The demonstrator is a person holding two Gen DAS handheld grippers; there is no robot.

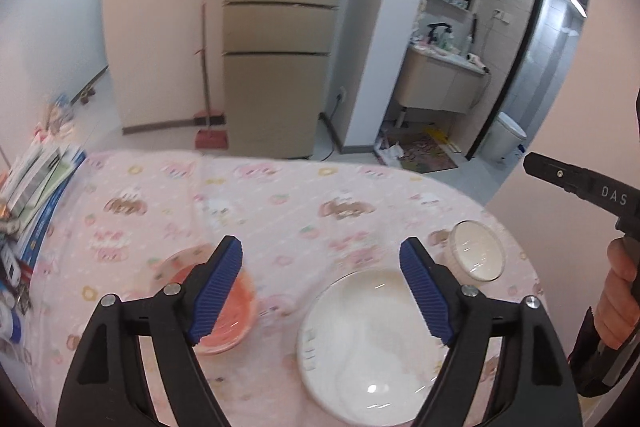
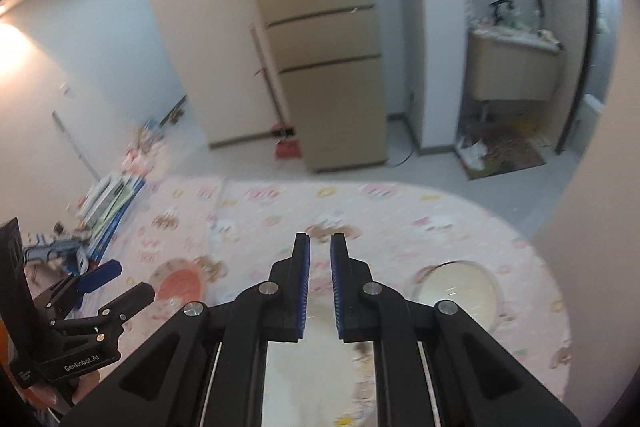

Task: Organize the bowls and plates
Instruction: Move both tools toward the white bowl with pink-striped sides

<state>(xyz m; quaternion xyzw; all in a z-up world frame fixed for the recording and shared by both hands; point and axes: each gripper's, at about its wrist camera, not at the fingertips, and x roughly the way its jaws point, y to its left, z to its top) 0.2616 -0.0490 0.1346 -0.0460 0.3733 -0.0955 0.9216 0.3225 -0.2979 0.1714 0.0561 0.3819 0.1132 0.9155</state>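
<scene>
A white plate (image 1: pixel 360 347) lies on the pink tablecloth near the front. A pink bowl (image 1: pixel 230 315) sits to its left, and a small clear bowl with a white inside (image 1: pixel 476 251) to its right. My left gripper (image 1: pixel 322 291) is open and empty, above the table between the pink bowl and the white plate. My right gripper (image 2: pixel 320 291) has its jaws nearly closed with a thin gap and holds nothing; it hovers over the white plate (image 2: pixel 320 367). In the right wrist view the small bowl (image 2: pixel 458 291) is to the right and the pink bowl (image 2: pixel 180 283) to the left.
Boxes and clutter (image 1: pixel 32 195) line the table's left edge. The round table's far edge (image 1: pixel 280 157) drops to the floor, with a fridge (image 1: pixel 280 67) and a broom (image 1: pixel 206 87) beyond. The right gripper's body (image 1: pixel 592 187) and a hand show at the right.
</scene>
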